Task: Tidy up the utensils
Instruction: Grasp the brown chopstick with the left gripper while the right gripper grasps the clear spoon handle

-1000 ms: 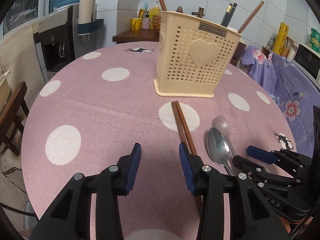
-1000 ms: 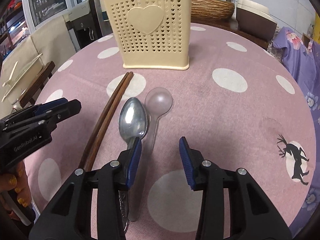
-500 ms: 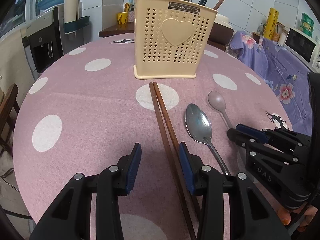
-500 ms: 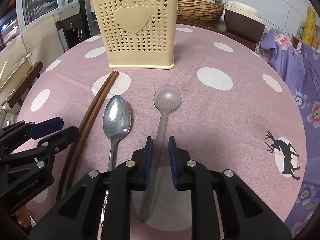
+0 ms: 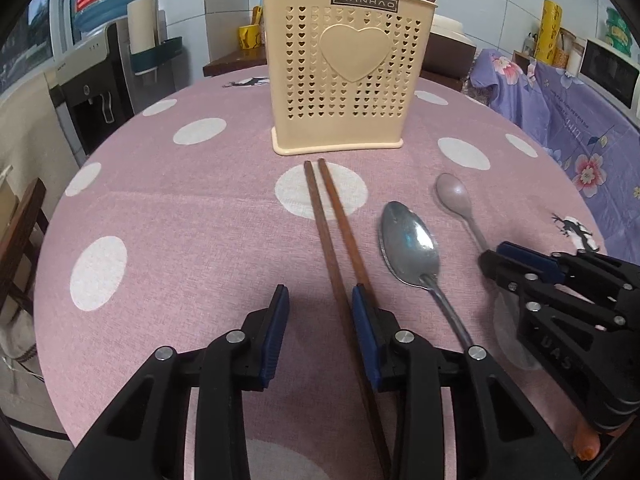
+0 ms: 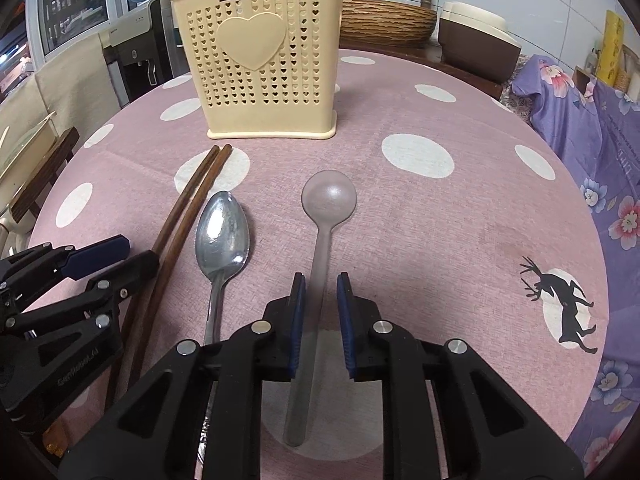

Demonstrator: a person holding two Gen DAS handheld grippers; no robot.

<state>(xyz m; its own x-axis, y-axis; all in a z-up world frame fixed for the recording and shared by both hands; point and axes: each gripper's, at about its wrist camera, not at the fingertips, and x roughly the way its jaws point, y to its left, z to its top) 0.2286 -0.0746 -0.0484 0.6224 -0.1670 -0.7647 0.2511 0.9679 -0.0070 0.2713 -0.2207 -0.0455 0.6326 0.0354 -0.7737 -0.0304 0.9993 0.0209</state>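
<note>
While left gripper [image 5: 318,300] closes, chopsticks [image 5: 334,236] between, table edge [image 5: 60,216] near.

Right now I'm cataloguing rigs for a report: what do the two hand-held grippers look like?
Both match. The left hand-held gripper and the right hand-held gripper are matte black plastic frames with triangular cut-outs, silver rivets at the joints and two straight fingers faced with ribbed blue pads. Raised lettering marks each body's side, too small to read surely. No cables or sleeves show.
</note>
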